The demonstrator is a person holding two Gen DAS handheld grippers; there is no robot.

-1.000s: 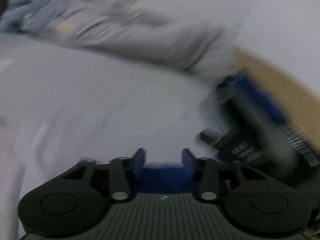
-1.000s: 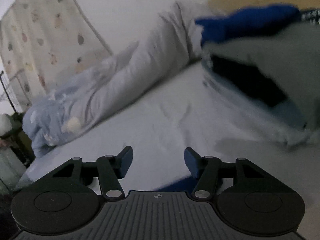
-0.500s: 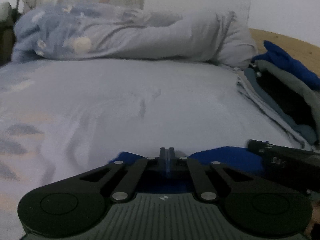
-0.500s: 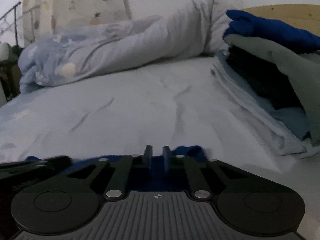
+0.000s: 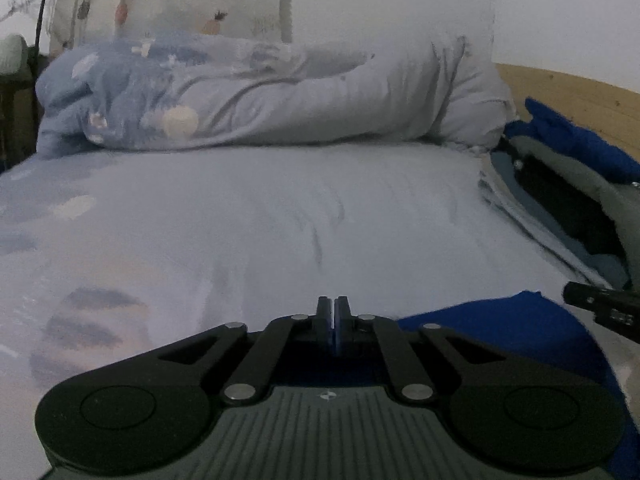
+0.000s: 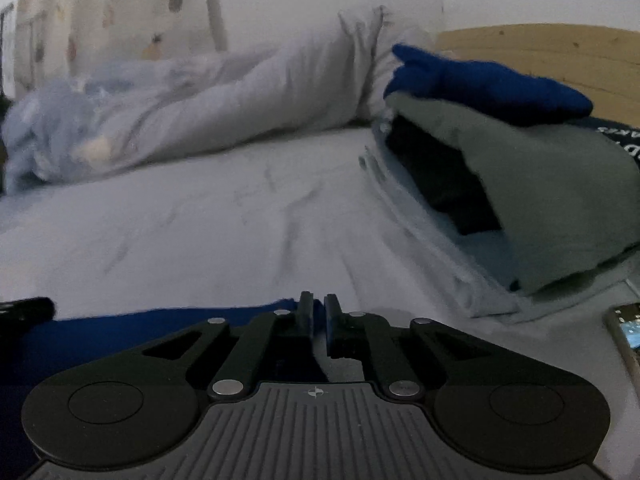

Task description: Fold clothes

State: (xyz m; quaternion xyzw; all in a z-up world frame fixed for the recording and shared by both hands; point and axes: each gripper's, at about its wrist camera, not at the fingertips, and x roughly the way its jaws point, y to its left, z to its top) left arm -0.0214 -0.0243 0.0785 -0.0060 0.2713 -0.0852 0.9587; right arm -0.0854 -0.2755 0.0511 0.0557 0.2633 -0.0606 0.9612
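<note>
Both tongs, left (image 5: 333, 312) and right (image 6: 316, 312), pinch the blue garment (image 5: 496, 320) at the bed's (image 5: 280, 216) near edge; the right tongs' jaws are opening slightly, apparently.

Bed (image 5: 280, 216): pale blue-grey sheet, lightly creased, ahead of the fingers. Rolled duvet (image 5: 280, 96), pale blue with printed shapes, across the far side. Wooden headboard (image 6: 540, 52), light pine, far right. Plain white wall (image 5: 400, 0) beyond. Patterned curtain (image 6: 100, 8), cream, upper left. Light dim, cool.
</note>
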